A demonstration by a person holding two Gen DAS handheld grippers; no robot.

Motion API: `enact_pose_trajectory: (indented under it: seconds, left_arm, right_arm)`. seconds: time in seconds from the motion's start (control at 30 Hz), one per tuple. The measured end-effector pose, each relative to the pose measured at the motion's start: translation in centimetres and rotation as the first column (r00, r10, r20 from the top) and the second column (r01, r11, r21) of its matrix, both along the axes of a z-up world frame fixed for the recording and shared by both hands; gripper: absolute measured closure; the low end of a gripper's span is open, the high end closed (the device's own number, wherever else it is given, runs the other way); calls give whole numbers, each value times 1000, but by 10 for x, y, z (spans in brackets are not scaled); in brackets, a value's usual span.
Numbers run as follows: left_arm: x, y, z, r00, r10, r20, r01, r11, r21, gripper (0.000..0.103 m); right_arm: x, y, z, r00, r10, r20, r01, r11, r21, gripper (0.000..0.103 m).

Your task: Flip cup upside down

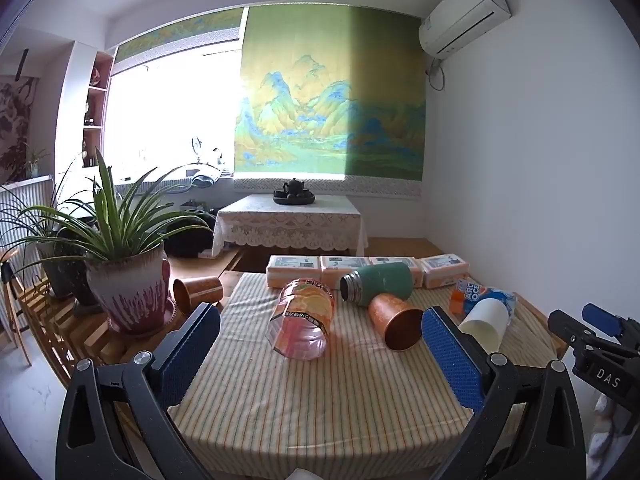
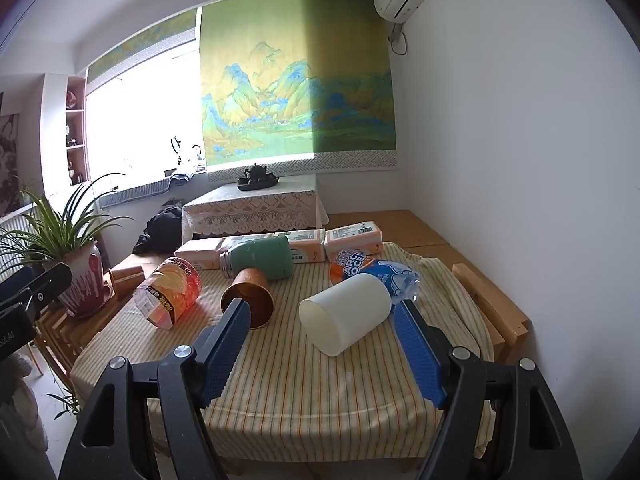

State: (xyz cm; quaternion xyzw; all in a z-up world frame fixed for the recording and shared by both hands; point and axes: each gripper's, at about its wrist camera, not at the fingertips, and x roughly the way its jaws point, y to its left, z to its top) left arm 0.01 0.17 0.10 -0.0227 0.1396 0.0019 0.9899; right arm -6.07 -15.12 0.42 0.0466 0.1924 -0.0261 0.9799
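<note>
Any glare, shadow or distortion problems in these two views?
Left wrist: the window is blown out white, the wall hanging half shadowed, fisheye bends the ceiling line; cups stay sharp. Right wrist: same blown-out window, dark corner vignetting; the white cup is evenly lit and in focus.

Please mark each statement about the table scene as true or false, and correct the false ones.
1. The white cup lies on its side. True.
2. The right gripper holds the white cup. False: its jaws are open, holding nothing.
3. The green bottle stands upright. False: it lies on its side.
4. The left gripper is open. True.
5. An orange cup lies on the striped cloth. True.
</note>
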Motion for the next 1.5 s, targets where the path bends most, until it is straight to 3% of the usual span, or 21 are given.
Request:
enact_pose_trajectory:
  seconds: [0.53, 1.33, 1.5]
  left_arm:
    - [-4, -6, 6, 1000, -8, 1, 8, 1000, 1, 1]
    - [13, -6, -7, 999, -34, -5, 34, 999, -3, 1]
    - [22, -9, -11, 999, -52, -13, 53, 998, 30, 1]
  right_arm:
    - [-1, -4, 0, 1000, -5, -1, 5, 1000, 9, 32]
    - [12, -12, -5, 999, -9, -41, 9, 1000, 14, 31]
    - [20, -21, -8, 998, -14, -54, 16, 1000, 27, 31]
